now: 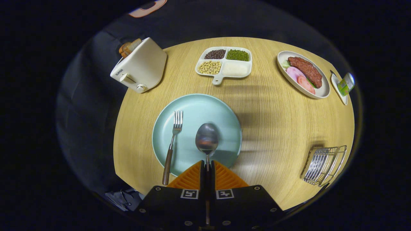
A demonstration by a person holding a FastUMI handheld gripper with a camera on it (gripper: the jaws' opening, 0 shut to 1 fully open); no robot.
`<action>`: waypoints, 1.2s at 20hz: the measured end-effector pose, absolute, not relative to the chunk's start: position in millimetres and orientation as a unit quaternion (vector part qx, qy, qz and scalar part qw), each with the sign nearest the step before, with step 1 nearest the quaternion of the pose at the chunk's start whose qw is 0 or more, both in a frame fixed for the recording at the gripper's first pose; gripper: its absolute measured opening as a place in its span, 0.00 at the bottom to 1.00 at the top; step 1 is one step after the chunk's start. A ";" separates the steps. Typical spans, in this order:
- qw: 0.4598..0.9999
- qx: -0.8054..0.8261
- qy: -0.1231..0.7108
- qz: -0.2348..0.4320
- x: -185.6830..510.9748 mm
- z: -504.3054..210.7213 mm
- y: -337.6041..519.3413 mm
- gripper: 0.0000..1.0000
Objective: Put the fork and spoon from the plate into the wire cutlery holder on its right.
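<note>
ribbed orange gripper (207,166) pinches steel spoon (207,138) over round plate (224,112).

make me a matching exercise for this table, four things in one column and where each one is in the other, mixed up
Things:
1. spoon
2. fork
3. wire cutlery holder
4. toaster

Places:
A. lying on the plate, beside the fingers
B. far side of the table, holding bread
C. handle clamped between the gripper fingers
D. on the table, right of the plate

Pairs: 1-C, 2-A, 3-D, 4-B
</note>
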State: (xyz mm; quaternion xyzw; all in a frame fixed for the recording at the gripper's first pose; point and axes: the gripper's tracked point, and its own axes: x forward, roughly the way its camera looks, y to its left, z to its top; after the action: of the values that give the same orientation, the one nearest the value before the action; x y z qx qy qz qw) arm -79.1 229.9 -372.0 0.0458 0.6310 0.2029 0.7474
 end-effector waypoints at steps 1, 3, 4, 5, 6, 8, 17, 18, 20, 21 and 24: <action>0.752 0.052 0.626 0.200 -79.0 -365.9 226.2 0.06; 0.764 0.068 0.611 0.195 -73.6 -352.9 219.8 0.05; 0.769 0.080 0.604 0.192 -70.8 -345.0 214.8 0.06; 0.775 0.093 0.596 0.186 -68.4 -336.9 209.2 0.05; 0.782 0.101 0.588 0.180 -65.3 -328.6 200.3 0.05; 0.797 0.110 0.571 0.165 -59.6 -314.6 178.8 0.05; 0.842 0.143 0.517 0.057 -56.1 -273.7 39.2 0.05; 0.843 0.143 0.516 0.046 -58.2 -273.8 24.3 0.05; 0.842 0.145 0.519 0.028 -65.6 -278.2 -0.3 0.05; 0.840 0.144 0.522 0.023 -70.1 -281.0 -9.2 0.05; 0.832 0.131 0.539 0.015 -83.8 -294.8 -26.4 0.05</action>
State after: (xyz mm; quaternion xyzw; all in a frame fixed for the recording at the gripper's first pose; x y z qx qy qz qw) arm -83.8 -26.4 -294.8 0.1308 0.5395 0.0147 0.8317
